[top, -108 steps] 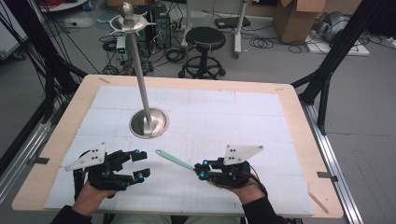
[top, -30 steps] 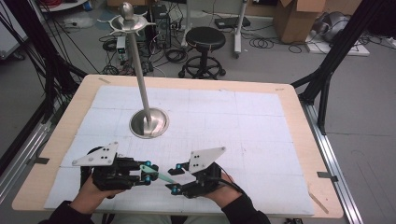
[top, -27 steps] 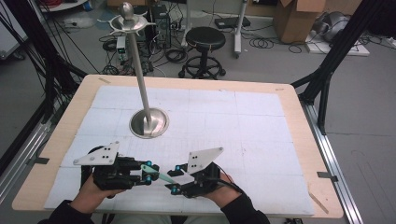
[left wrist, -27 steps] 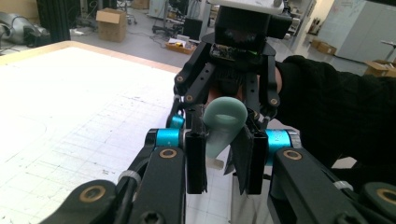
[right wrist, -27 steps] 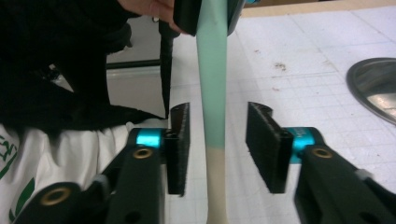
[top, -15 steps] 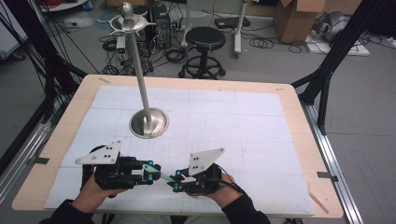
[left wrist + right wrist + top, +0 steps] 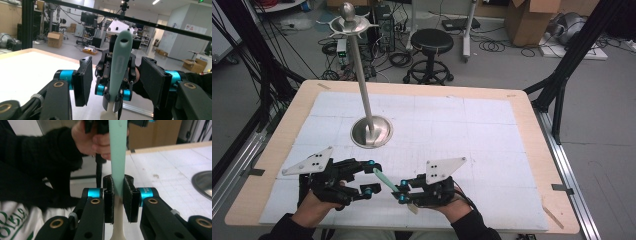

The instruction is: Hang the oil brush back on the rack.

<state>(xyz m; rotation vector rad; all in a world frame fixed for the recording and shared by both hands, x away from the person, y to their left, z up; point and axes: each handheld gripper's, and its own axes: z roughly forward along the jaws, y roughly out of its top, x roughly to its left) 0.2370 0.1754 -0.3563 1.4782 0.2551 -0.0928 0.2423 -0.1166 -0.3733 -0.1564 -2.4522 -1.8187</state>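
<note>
My right tongs [image 7: 402,194] are clamping the pale green spatula [image 7: 384,179] low on its handle, the jaws pressing flat against both sides of it, with its white end [image 7: 119,230] sticking out behind them. The spatula is pointing from there toward my left tongs [image 7: 371,176], whose jaws are standing wide apart; its green tip with the hanging hole [image 7: 124,43] is reaching in between them, touching neither pad [image 7: 84,80] as far as I can tell. Both tongs are hovering over the near edge of the desk [image 7: 532,125]. Farther out, a steel stand [image 7: 371,131] is rising from its round base on the white mat.
</note>
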